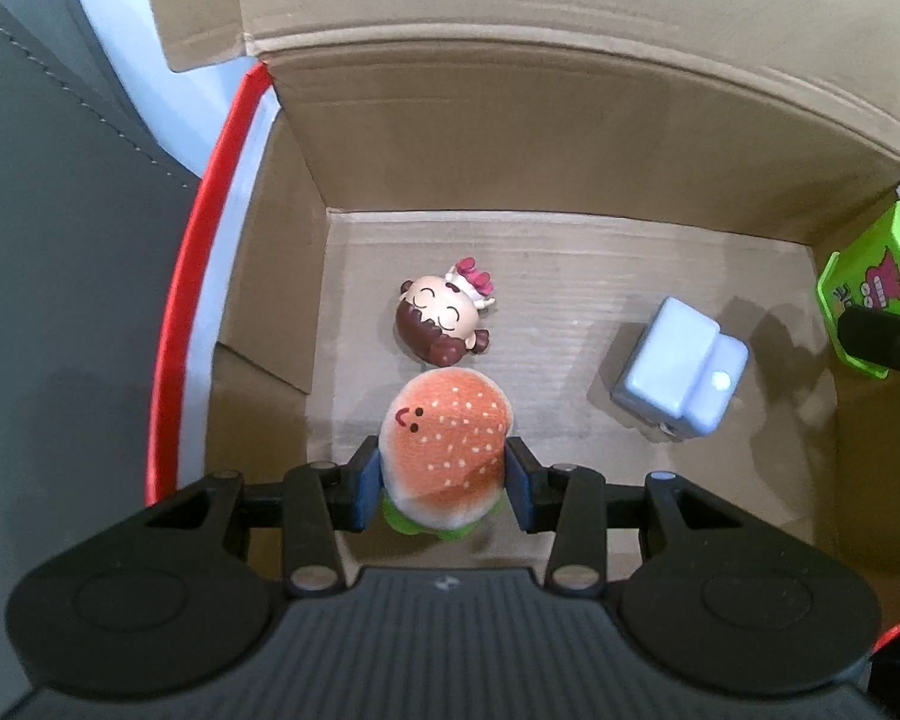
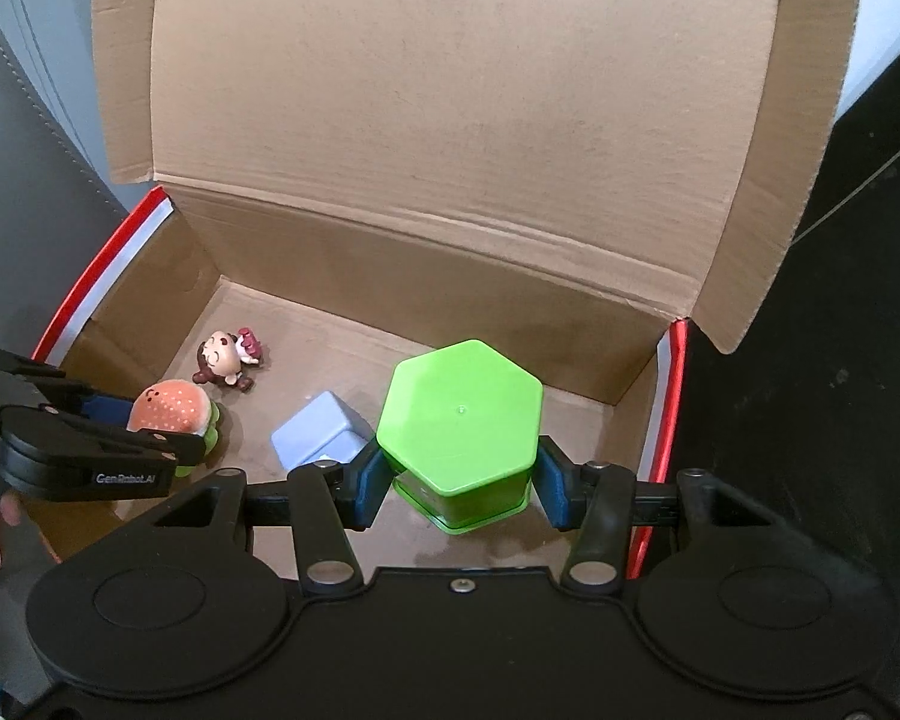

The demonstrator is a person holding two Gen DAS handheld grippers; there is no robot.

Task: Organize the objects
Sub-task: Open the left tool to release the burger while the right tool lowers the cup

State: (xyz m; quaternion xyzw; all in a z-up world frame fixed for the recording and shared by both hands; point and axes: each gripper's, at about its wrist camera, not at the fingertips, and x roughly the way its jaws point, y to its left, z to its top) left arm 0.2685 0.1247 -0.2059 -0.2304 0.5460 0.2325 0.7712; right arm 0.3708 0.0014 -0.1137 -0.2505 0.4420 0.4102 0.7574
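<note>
My left gripper point(image 1: 444, 480) is shut on a plush burger toy point(image 1: 447, 456) and holds it inside an open cardboard box point(image 1: 510, 138), above the floor at its left side. It also shows in the right wrist view point(image 2: 171, 411). My right gripper point(image 2: 459, 483) is shut on a green hexagonal container point(image 2: 459, 414) and holds it over the box's right half. The container shows at the right edge of the left wrist view point(image 1: 870, 294). A small doll figure point(image 1: 444, 315) and a pale blue block point(image 1: 681, 372) lie on the box floor.
The box lid point(image 2: 450, 90) stands open at the back. Red and white edging point(image 1: 198, 276) runs along the box's outer sides. A grey seat-like surface point(image 1: 60, 240) lies to the left. A dark surface point(image 2: 840, 360) lies to the right of the box.
</note>
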